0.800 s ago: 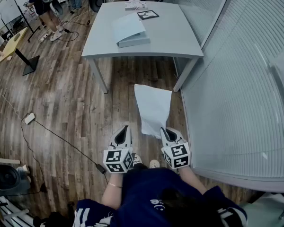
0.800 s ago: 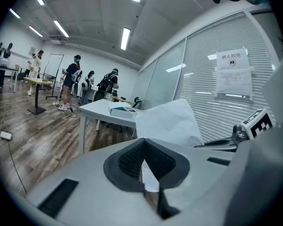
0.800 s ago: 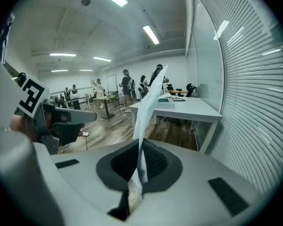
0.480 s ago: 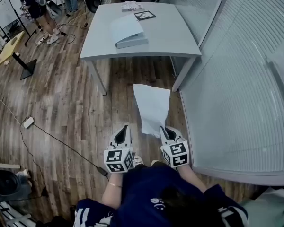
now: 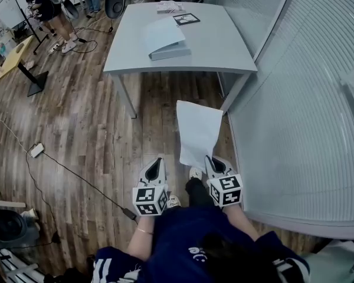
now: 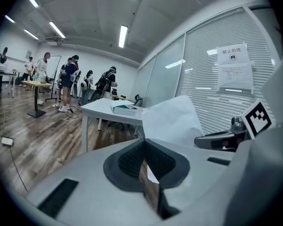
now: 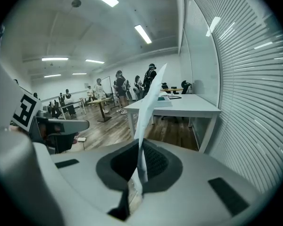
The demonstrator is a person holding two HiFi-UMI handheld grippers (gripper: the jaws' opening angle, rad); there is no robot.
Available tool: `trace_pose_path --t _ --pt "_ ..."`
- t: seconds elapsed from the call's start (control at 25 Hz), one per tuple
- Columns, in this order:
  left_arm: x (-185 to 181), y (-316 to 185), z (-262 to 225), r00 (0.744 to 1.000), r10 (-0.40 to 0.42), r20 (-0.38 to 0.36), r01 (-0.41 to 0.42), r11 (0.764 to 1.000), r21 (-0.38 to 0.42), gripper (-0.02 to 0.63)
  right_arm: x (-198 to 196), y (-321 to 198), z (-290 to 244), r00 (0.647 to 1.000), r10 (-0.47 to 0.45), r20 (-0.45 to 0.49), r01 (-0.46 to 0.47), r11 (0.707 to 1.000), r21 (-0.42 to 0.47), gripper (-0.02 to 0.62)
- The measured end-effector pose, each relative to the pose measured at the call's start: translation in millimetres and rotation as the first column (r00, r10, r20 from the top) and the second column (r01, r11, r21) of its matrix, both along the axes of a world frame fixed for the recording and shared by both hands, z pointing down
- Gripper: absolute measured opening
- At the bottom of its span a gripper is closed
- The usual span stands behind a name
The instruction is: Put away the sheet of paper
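Observation:
A white sheet of paper (image 5: 198, 131) hangs out in front of me above the wooden floor, held by its near corner. My right gripper (image 5: 212, 165) is shut on that corner; in the right gripper view the sheet of paper (image 7: 147, 108) stands edge-on between the closed pads. My left gripper (image 5: 154, 168) is shut with nothing in it, to the left of the sheet. The left gripper view shows the sheet of paper (image 6: 172, 121) and the right gripper (image 6: 217, 140) beside it. Ahead stands a grey table (image 5: 218, 46) with a light-blue folder (image 5: 165, 40) on it.
A glass wall with blinds (image 5: 301, 99) runs close along my right. The table also carries a framed marker card (image 5: 186, 19) and papers (image 5: 168, 6). A cable with a power strip (image 5: 36, 150) lies on the floor at left. People (image 5: 47, 2) stand at the far left.
The right gripper and the sheet have shifted slightly right and forward toward the table. A foot now shows between the grippers. The left gripper holds about the same place.

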State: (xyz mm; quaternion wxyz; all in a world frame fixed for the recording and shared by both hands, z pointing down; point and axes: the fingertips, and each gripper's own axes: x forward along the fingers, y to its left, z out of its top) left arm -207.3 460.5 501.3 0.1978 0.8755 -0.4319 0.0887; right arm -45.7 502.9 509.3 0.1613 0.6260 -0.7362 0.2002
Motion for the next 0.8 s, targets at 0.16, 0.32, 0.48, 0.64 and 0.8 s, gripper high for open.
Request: trace_pose_path --t 0.16,0.32,0.48,0.64,0.8 --pt "7 -20 1 1.0 -0.018 0.015 0.017 1.0 0.011 0.003 12 -28 3 1.0 -0.013 0.004 0.013 1.0 0.004 0.008" --pt "17 -51 -1 0.998 -0.061 0.02 0.06 0.998 0.024 0.003 26 -67 3 0.999 -0.046 -0.006 0.046 0.999 0.009 0.008" --pt "31 -84 -7 0.994 -0.106 0.033 0.105 0.994 0.037 0.003 43 -110 1 0.995 -0.094 -0.016 0.094 0.996 0.005 0.008" --pt "45 -120 -11 0.989 -0.144 0.041 0.142 0.989 0.046 0.003 55 -155 -4 0.989 -0.143 -0.028 0.143 0.99 0.015 0.008" --pt "65 -152 -12 0.984 -0.172 0.05 0.17 0.984 0.045 0.003 70 -193 -10 0.981 -0.185 -0.049 0.187 0.982 0.032 0.008"
